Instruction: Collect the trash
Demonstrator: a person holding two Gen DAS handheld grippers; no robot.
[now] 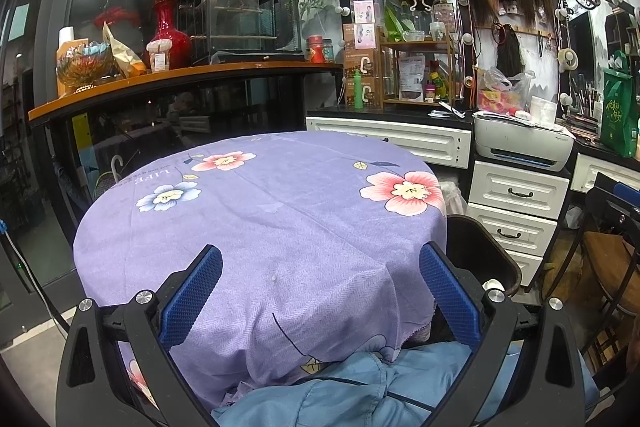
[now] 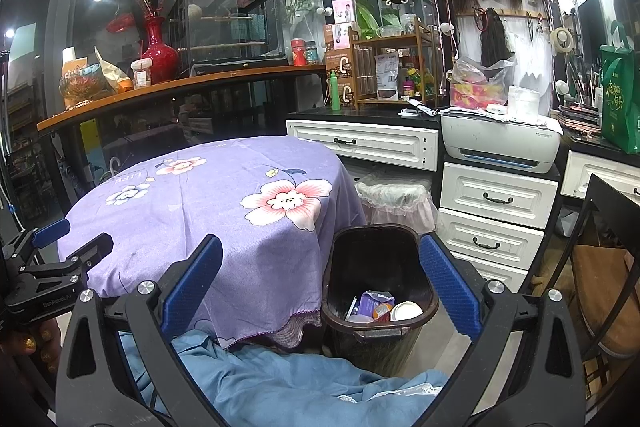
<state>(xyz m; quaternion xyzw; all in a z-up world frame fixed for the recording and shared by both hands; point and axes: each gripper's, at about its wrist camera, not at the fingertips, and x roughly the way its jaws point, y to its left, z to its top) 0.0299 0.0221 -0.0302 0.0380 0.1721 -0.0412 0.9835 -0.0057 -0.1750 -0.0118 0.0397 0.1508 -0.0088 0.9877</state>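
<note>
A dark trash bin point(image 2: 378, 263) stands on the floor right of the round table point(image 2: 192, 203); its rim also shows in the left wrist view point(image 1: 480, 247). Inside lie a purple wrapper point(image 2: 374, 301), a white cup lid point(image 2: 405, 311) and other scraps. My right gripper point(image 2: 320, 247) is open and empty, above the bin's near left side. My left gripper point(image 1: 320, 255) is open and empty over the table's near edge; it also shows at the left of the right wrist view point(image 2: 68, 239). The purple flowered tablecloth point(image 1: 280, 211) shows bare.
White drawer cabinets point(image 2: 496, 207) and a printer point(image 2: 500, 143) stand behind the bin. A lace-covered stool point(image 2: 394, 201) sits under the counter. A black chair point(image 2: 596, 267) is at right. A cluttered orange shelf point(image 1: 180, 75) runs behind the table. Blue clothing point(image 2: 280, 379) lies below.
</note>
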